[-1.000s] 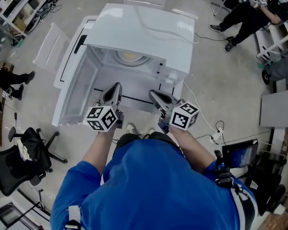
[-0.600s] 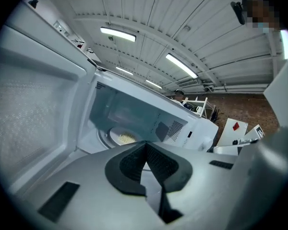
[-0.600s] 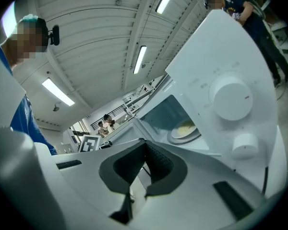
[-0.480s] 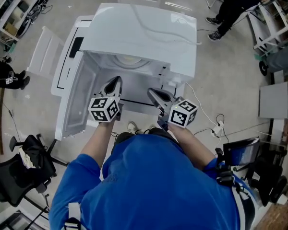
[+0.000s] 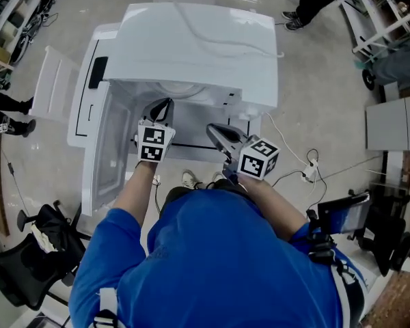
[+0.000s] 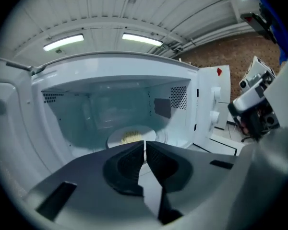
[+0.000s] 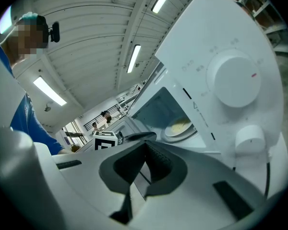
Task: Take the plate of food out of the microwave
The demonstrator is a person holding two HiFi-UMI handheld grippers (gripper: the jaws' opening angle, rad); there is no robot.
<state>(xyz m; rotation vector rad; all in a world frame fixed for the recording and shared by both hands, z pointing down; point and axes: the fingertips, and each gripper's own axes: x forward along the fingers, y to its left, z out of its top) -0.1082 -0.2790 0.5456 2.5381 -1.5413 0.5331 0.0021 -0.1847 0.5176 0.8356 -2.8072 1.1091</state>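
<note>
Round white plate (image 6: 130, 137) carried a low heap of pale yellow food; the kind of food could not be made out. The plate sat on the floor of the cavity of the white box-shaped microwave (image 5: 198, 39), roughly centred and toward the far wall. The hinged door (image 5: 109, 152) stood open at left, its inner pane glassy.

Head view: the microwave's roof hid nearly all of the plate, and only a pale arc showed under its near edge. Left gripper view: the plate's near rim was cut off behind the grey claw body. Right gripper view: the plate was seen obliquely past the control panel, its right part hidden.

Left claw (image 6: 144, 143) was closed, dark ribbed pads tip to tip with nothing between them, in front of the opening and apart from the plate. Right claw (image 7: 145, 145) was likewise closed and empty, near the panel's large round white knob (image 7: 235, 80).

Cavity walls were smooth and glossy, with perforated vent patches (image 6: 180, 97).
</note>
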